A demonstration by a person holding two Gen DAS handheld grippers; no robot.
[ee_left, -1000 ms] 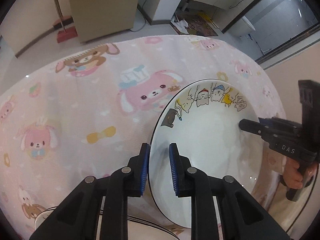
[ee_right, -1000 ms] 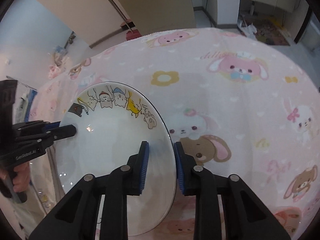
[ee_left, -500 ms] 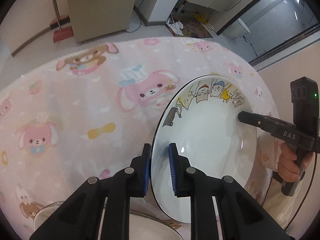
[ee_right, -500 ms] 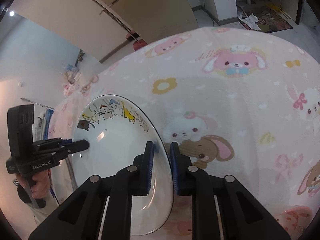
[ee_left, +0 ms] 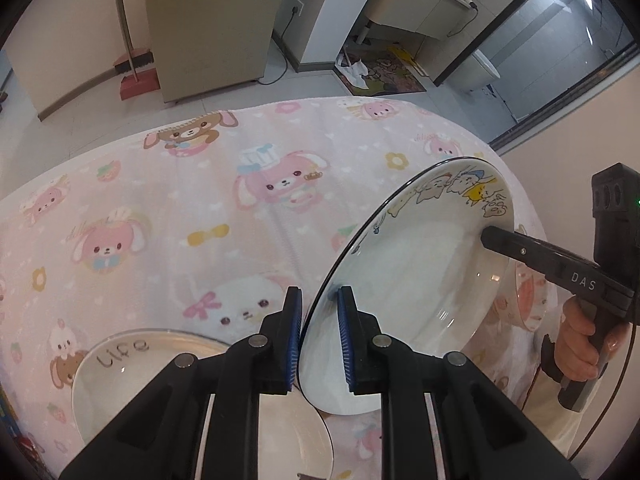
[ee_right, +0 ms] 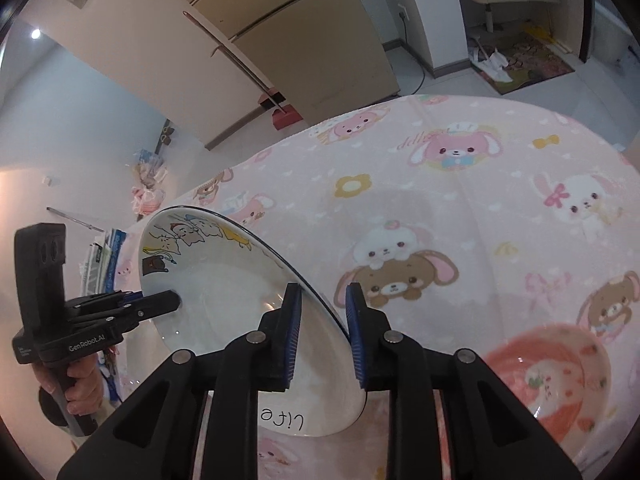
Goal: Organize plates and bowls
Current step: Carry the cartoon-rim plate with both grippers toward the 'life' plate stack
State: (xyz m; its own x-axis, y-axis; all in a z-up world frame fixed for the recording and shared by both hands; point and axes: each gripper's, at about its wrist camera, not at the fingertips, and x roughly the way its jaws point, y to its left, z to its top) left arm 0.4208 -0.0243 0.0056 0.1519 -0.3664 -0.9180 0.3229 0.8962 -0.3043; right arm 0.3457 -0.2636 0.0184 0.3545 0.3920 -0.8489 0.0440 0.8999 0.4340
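- I see a tiled floor (ee_left: 80, 120) around the table, with a tall beige fridge (ee_left: 212, 20) standing at the far side and a glass door (ee_left: 552, 40) at the far right.
- My work surface is a table under a pink cartoon tablecloth (ee_left: 200, 208) printed with rabbits and bears; it fills most of both views.
- A patterned floor mat (ee_left: 384, 72) lies past the table's far edge, and a red broom and dustpan (ee_left: 136, 76) lean near the fridge on the left.
- The cartoon plate (ee_left: 420, 280) is up off the cloth, tilted steeply on edge, held between my two tools over the near part of the table.
- A second white plate (ee_left: 132, 372) with "life" written on it lies flat at the near left, partly under the tilted one.
- A pink bowl (ee_right: 556, 372) with strawberries sits on the cloth at the near right.
- My left gripper (ee_left: 318, 334) straddles the tilted plate's near rim, its blue pads (ee_left: 345, 340) not quite pressed together; I cannot tell if both sides touch.
- My right gripper (ee_right: 323, 334) straddles the opposite rim the same way, a small gap showing beside the rim.
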